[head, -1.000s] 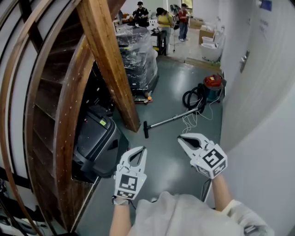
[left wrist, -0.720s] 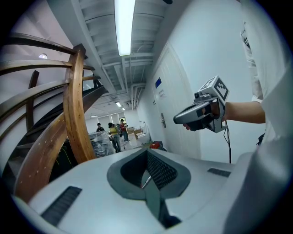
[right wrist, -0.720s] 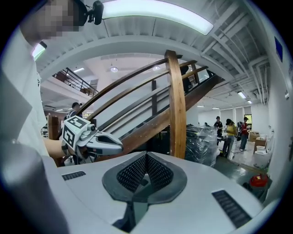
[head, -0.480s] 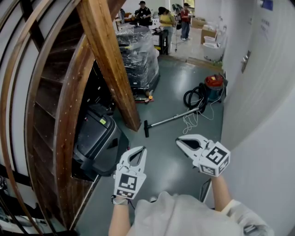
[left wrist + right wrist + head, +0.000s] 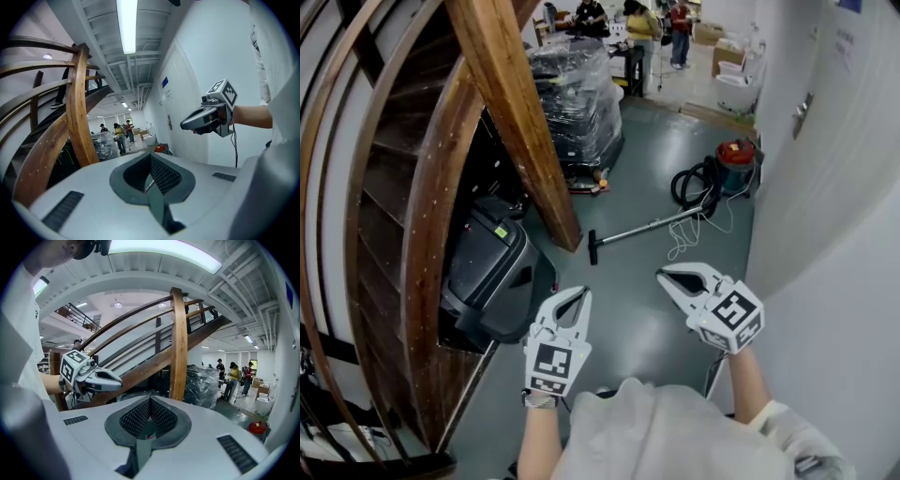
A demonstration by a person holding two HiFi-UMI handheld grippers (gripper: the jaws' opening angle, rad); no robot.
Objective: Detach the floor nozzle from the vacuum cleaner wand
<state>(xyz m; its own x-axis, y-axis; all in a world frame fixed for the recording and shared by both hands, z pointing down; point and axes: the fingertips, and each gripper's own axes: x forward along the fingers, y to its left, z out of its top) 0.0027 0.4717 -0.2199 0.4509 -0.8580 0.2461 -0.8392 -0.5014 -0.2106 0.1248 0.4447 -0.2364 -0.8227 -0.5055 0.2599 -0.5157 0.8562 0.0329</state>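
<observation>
So, head view: two grippers, both held up in the lower middle of the frame, one per hand. The left gripper has its jaws pressed together with nothing between them, and its own view shows the same, the two mesh pads meeting at the tip. Same story for the right gripper: closed and empty. They sit side by side with a gap between them, and each one shows up in the other's view.

The one vacuum, red on top, stands in the upper right, close to the white wall. One black hose is coiled just beside it. One metal wand lies flat on the grey floor in the middle of the frame, slanting down to the left from the hose. The one floor nozzle is on the wand's lower left end, near the foot of the big wooden beam. Nozzle and wand are well apart from both grippers. A white cord lies loose on the floor by the wand.

On the left there is one curved wooden staircase with one black box tucked under it. At top centre is one plastic-wrapped pallet, and behind it three people are standing around.
</observation>
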